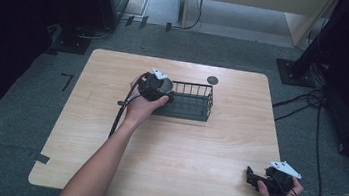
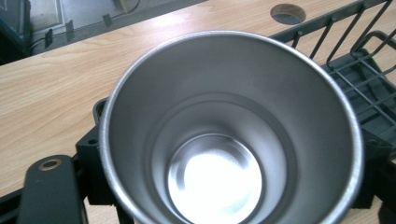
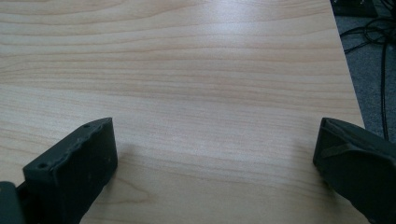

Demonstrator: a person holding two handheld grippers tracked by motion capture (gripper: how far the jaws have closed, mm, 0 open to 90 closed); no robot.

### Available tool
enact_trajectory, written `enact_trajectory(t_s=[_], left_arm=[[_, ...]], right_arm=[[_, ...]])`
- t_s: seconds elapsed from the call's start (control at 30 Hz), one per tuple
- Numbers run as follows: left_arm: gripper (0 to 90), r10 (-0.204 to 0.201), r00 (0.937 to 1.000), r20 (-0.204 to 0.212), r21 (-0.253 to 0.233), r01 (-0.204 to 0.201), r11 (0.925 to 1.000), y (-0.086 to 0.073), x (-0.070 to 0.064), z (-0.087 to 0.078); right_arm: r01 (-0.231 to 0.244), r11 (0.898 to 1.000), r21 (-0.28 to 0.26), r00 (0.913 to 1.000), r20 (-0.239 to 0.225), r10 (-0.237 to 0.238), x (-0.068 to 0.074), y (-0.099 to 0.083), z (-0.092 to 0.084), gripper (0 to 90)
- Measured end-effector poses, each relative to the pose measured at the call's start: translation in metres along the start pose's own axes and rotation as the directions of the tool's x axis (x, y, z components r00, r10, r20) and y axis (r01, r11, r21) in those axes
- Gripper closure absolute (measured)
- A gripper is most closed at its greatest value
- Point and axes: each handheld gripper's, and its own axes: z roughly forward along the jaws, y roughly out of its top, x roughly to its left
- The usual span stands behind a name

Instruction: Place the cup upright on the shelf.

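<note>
A: Starting with the biggest: wooden table [image 1: 181, 149]. Anything between the right fingers [image 3: 79, 158]?

B: Only bare wood grain. Spread wide, gripping nothing, resting low at the near right corner. Probably parked there to keep the right gripper [image 1: 252, 178] out of the way.

A: Next down, the black wire basket [image 1: 191, 111]?

B: Lying just beyond and beneath the left fingers, with its rails running away past their tips. Placed mid-table, likely as the container to load or unload.

A: And the steel cup [image 2: 224, 116]?

B: Upright, mouth open towards the camera, empty, bright at the bottom. Sitting between the fingers of the left gripper [image 1: 158, 90], one black finger [image 2: 49, 191] pressed against its outer wall. Looks clamped by the sides, presumably so as to stay level while hanging at the basket's left end.

A: Resting on the basket floor, or held above it?

B: Impossible to say; bottom of the cup hidden by its own wall. Basket frame visible on both sides of it, so at least inside that end's outline.

A: Smallest thing?

B: A round hole [image 2: 288, 13] in the tabletop, beyond the left fingertips and past the basket's far rail. Probably a cable pass-through, no part in the work.
</note>
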Motion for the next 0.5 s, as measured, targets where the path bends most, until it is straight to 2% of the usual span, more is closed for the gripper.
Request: enact_trajectory(t_s=[0.1, 0.17, 0.27, 0.5], left_arm=[[9.1, 0.001, 0.9997, 0.023, 0.005, -0.001, 1.0000, 0.002, 0.001, -0.003], [3.6, 0.010, 0.9999, 0.014, 0.008, -0.010, 0.9999, 0.003, 0.002, -0.005], [1.4, -0.012, 0.9998, 0.018, -0.007, 0.012, 0.9999, 0.005, 0.005, -0.010], [0.0, -0.022, 0.9989, 0.041, -0.039, 0.024, 0.9990, 0.005, 0.010, -0.026]], right_arm=[[0.000, 1.000, 0.000, 1.0000, 0.000, 0.000, 0.000, 0.000, 0.000, 0.0], [0.000, 1.000, 0.000, 1.0000, 0.000, 0.000, 0.000, 0.000, 0.000, 0.0], [0.000, 1.000, 0.000, 1.0000, 0.000, 0.000, 0.000, 0.000, 0.000, 0.0], [0.000, 1.000, 0.000, 1.0000, 0.000, 0.000, 0.000, 0.000, 0.000, 0.0]])
